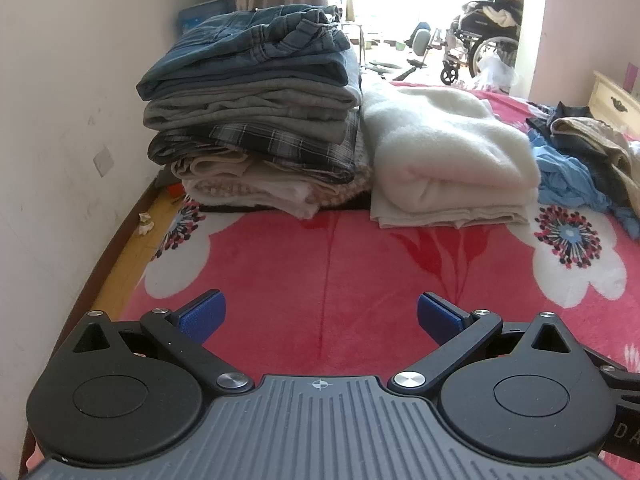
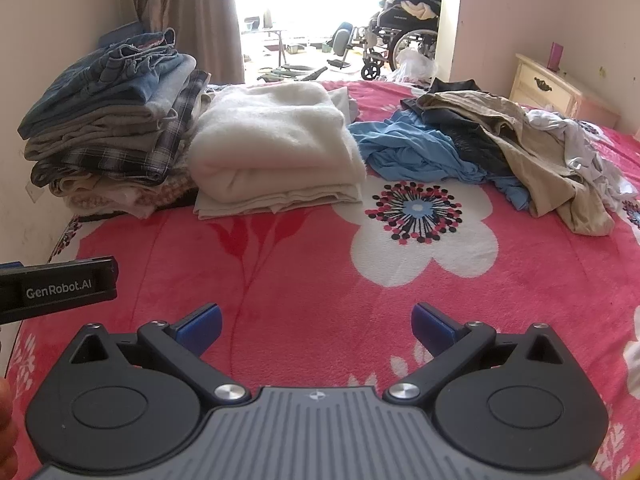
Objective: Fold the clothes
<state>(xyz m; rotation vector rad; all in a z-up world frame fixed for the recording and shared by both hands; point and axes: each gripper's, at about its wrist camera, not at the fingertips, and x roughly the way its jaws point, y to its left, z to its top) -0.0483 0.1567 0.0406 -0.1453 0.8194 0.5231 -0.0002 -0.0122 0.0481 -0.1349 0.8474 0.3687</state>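
Left wrist view
Surface: pink floral blanket (image 1: 328,264) covers the bed; a broad bare stretch lies between the gripper and the clothes.
Left edge: blanket ends at a wooden bed frame (image 1: 132,252) running along the white wall (image 1: 60,120); little room on that side.
Far edge: bed meets a bright doorway where a wheelchair (image 1: 480,44) stands, detail washed out by glare.
Left gripper (image 1: 320,316): blue pads wide apart, nothing between them, poised over bare blanket.
Folded stack (image 1: 252,112): denim on top, grey and plaid beneath, pale items at the base; ahead and left of the gripper, close to the wall.
Cream blanket (image 1: 444,152): folded, touching the stack's right side, ahead and slightly right.
Unfolded heap (image 1: 580,160): at far right, only partly in view.

Right wrist view
Surface: same blanket (image 2: 312,264), open ahead and to the right.
Right edge: a cream nightstand (image 2: 548,88) stands beyond the bed against the wall.
Right gripper (image 2: 316,324): pads spread apart, empty, over bare blanket.
Left gripper (image 2: 56,288): its side enters at the left edge, well apart from the right one.
Unfolded heap (image 2: 500,148): blue, dark, khaki and possibly white garments, ahead and to the right, well apart from the gripper.
Folded stack (image 2: 112,120) and cream blanket (image 2: 276,144): ahead and left, side by side.
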